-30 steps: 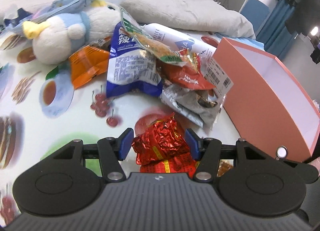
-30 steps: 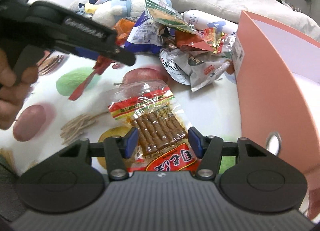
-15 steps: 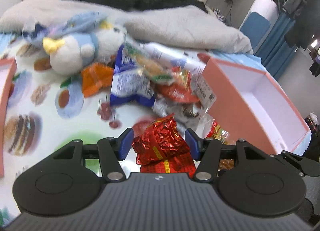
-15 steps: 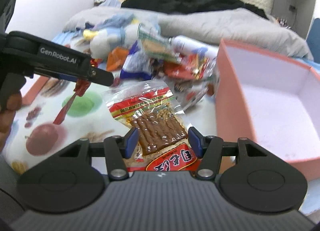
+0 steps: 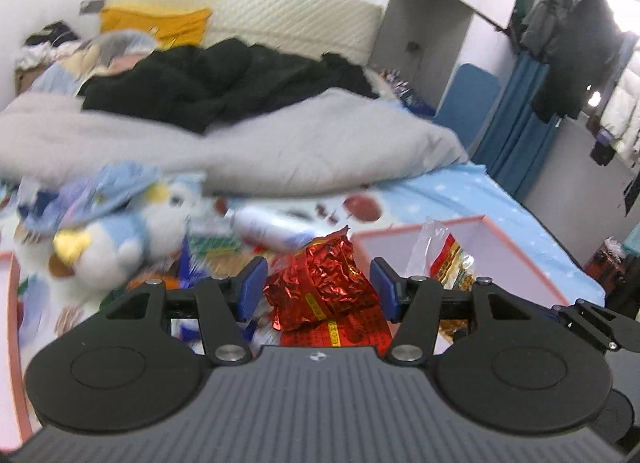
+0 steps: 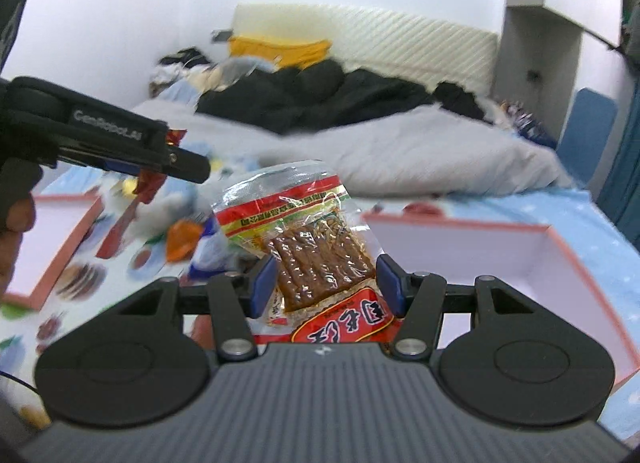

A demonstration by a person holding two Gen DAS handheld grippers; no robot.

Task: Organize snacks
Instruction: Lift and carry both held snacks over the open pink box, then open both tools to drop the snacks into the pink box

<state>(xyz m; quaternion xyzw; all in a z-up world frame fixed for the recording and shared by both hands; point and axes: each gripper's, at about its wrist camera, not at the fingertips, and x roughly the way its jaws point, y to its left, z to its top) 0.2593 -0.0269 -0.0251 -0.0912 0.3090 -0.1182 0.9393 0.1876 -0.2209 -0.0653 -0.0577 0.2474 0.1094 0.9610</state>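
Left wrist view: the left gripper (image 5: 315, 283) pinches a crumpled red foil packet (image 5: 324, 287) between its blue pads, carried clear of the bed. Past its right finger stands the pink box (image 5: 520, 259) with white inside, open-topped, on the blue sheet. A second packet of brown sticks (image 5: 452, 267) shows in front of the box, only partly seen behind the finger. The snack pile (image 5: 216, 247) near the plush penguin (image 5: 120, 235) and the white bottle (image 5: 272, 229) is smeared by blur; single packets cannot be told apart. A pink edge at far left is cut off by the frame.

Judgement: step in hand is the carry, packet held and box not yet reached. Next move calls for bringing the packet over the box opening before letting go, keeping clear of the other gripper.

Right wrist view: the right gripper (image 6: 325, 281) pinches the clear packet of brown sticks (image 6: 316, 251) with red printing, held up in the air. The pink box (image 6: 560, 247) lies to the right and just ahead, its floor bare where visible; the near corner is hidden by the gripper body. A second shallow pink tray (image 6: 60, 239) lies at left, partly cut off. The left gripper (image 6: 156, 167) enters from the left with a person's hand (image 6: 14, 223) on its grip; red foil shows at its tip. Whether both packets belong in the same box cannot be told.
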